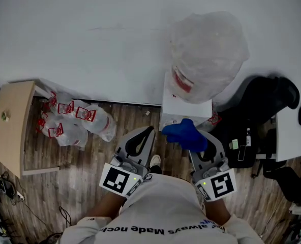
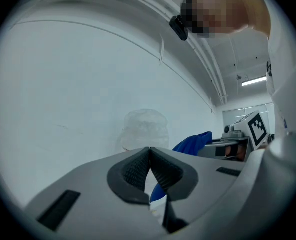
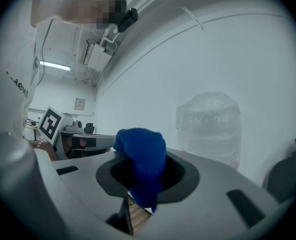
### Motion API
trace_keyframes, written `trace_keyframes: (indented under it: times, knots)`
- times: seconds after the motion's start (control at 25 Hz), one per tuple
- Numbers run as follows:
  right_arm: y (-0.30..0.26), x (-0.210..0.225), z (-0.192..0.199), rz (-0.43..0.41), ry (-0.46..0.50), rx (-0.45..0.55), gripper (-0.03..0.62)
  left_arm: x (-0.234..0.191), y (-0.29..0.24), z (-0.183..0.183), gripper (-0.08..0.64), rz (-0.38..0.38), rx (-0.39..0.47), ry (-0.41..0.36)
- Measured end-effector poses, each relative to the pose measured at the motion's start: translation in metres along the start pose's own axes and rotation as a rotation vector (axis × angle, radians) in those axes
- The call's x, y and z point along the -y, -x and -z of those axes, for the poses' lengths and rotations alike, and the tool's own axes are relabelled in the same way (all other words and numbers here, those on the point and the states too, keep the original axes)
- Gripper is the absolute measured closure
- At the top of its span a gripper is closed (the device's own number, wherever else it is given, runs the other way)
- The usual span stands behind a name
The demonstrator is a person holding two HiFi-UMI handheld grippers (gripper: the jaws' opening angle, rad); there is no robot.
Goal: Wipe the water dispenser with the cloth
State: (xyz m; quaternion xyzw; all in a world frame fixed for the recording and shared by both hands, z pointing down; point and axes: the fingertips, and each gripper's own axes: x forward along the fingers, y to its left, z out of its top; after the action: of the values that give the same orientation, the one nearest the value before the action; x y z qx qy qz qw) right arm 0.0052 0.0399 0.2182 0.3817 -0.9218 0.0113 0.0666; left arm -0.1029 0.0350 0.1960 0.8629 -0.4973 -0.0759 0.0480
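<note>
The water dispenser (image 1: pixel 183 105) is a white cabinet against the wall, its bottle wrapped in clear plastic (image 1: pixel 206 55); the wrapped bottle also shows in the left gripper view (image 2: pixel 145 129) and the right gripper view (image 3: pixel 210 126). My right gripper (image 1: pixel 199 142) is shut on a blue cloth (image 1: pixel 186 134), bunched between its jaws (image 3: pixel 143 164) just in front of the dispenser's lower body. My left gripper (image 1: pixel 143 136) is shut with nothing in it, pads touching (image 2: pixel 149 170), held left of the cloth (image 2: pixel 193 143).
Clear bags with red print (image 1: pixel 71 118) lie on the wood floor left of the dispenser. A light wooden table (image 1: pixel 10 126) stands at the far left. A black chair (image 1: pixel 262 105) and a white desk (image 1: pixel 293 131) crowd the right side.
</note>
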Motion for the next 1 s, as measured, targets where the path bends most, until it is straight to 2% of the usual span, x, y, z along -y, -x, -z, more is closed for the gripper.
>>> trace_keyframes:
  times: [0.44,0.76,1.0]
  knots:
    - [-0.059,0.014,0.026,0.049,0.048,-0.031,0.5,-0.035,-0.024,0.007,0.54,0.037,-0.013,0.006]
    - [-0.12,0.047,0.081,0.144,0.085,-0.057,0.5,-0.048,-0.04,0.017,0.54,0.041,-0.03,0.017]
    - [-0.167,0.065,0.137,0.177,0.115,-0.141,0.5,-0.057,-0.047,0.023,0.54,0.03,-0.046,0.03]
